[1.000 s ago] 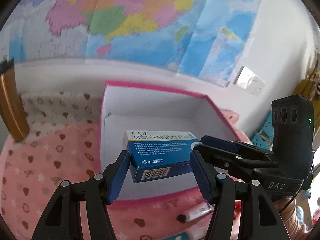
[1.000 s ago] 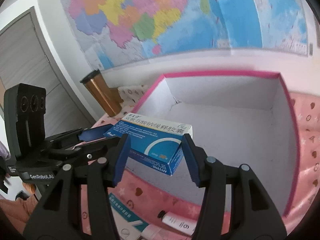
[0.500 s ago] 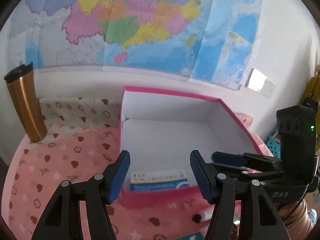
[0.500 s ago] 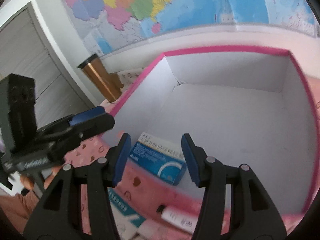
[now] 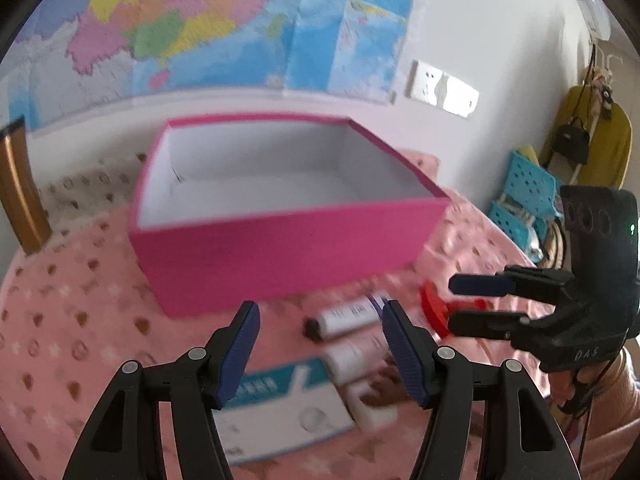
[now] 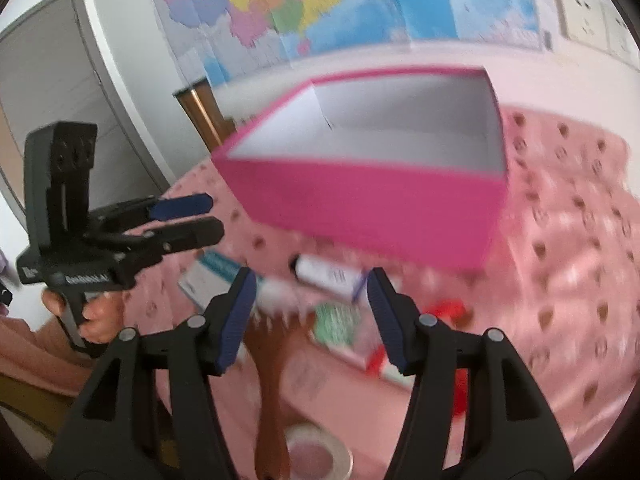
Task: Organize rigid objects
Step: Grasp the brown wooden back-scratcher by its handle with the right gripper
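Note:
A pink box [image 5: 288,240] with a white inside stands on the pink tablecloth; it also shows in the right wrist view [image 6: 372,200]. The blue medicine carton is hidden behind the box's front wall. My left gripper [image 5: 318,346] is open and empty, low in front of the box. My right gripper [image 6: 310,312] is open and empty, above a pile of loose items. A white tube [image 5: 348,316] with a dark cap lies in front of the box, and shows in the right wrist view [image 6: 328,274]. A white and teal carton [image 5: 276,404] lies flat near me.
A red object [image 5: 436,308] lies right of the tube. A brown wooden handle [image 6: 272,380], a tape roll [image 6: 316,452] and a green-white packet [image 6: 336,320] lie near me. A copper tumbler [image 5: 16,188] stands at the far left. A map covers the wall.
Both grippers let the blue carton drop into the box, then drew back and down. The box front wall now hides the carton.

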`<act>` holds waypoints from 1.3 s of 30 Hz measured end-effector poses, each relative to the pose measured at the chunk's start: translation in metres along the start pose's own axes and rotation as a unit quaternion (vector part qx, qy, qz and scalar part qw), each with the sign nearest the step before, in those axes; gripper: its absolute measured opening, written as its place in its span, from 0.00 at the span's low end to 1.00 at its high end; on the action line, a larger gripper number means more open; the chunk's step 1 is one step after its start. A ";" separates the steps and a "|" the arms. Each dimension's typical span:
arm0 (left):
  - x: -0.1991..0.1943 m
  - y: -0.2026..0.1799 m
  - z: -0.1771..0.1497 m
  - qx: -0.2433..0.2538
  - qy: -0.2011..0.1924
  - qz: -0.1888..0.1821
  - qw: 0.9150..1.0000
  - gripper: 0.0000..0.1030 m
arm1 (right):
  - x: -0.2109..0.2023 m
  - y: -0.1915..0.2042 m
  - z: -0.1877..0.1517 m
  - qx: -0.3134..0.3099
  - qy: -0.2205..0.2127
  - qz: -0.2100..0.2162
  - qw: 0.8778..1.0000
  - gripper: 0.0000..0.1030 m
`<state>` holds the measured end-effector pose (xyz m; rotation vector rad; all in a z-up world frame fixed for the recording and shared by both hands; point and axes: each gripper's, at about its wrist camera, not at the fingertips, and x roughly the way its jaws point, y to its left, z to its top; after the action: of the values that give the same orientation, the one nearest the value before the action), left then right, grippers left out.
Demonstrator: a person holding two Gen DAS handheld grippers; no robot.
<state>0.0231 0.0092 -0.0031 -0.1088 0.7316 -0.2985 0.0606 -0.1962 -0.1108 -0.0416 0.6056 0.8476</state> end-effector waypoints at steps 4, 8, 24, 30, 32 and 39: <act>0.007 -0.005 -0.013 -0.010 0.019 -0.006 1.000 0.63 | 0.002 0.005 -0.021 -0.009 0.028 0.003 1.000 0.58; 0.007 -0.008 -0.023 -0.015 0.030 -0.005 0.999 0.63 | 0.012 0.017 -0.028 -0.037 0.051 0.002 0.998 0.58; -0.001 0.001 -0.038 -0.042 0.037 0.004 0.998 0.63 | 0.040 0.022 -0.021 -0.060 0.061 -0.027 0.996 0.40; -0.001 -0.004 -0.039 -0.036 0.038 -0.005 0.999 0.63 | 0.031 0.010 -0.020 -0.019 0.051 -0.005 0.999 0.21; 0.000 -0.006 -0.039 -0.032 0.040 -0.011 0.999 0.63 | 0.029 0.008 -0.018 -0.004 0.045 0.007 0.999 0.18; 0.003 -0.022 -0.037 -0.014 0.046 -0.052 0.997 0.63 | 0.012 -0.001 -0.011 0.035 0.014 0.030 0.999 0.14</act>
<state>-0.0051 -0.0129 -0.0280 -0.1608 0.8233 -0.3952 0.0621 -0.1913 -0.1264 0.0283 0.6652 0.8847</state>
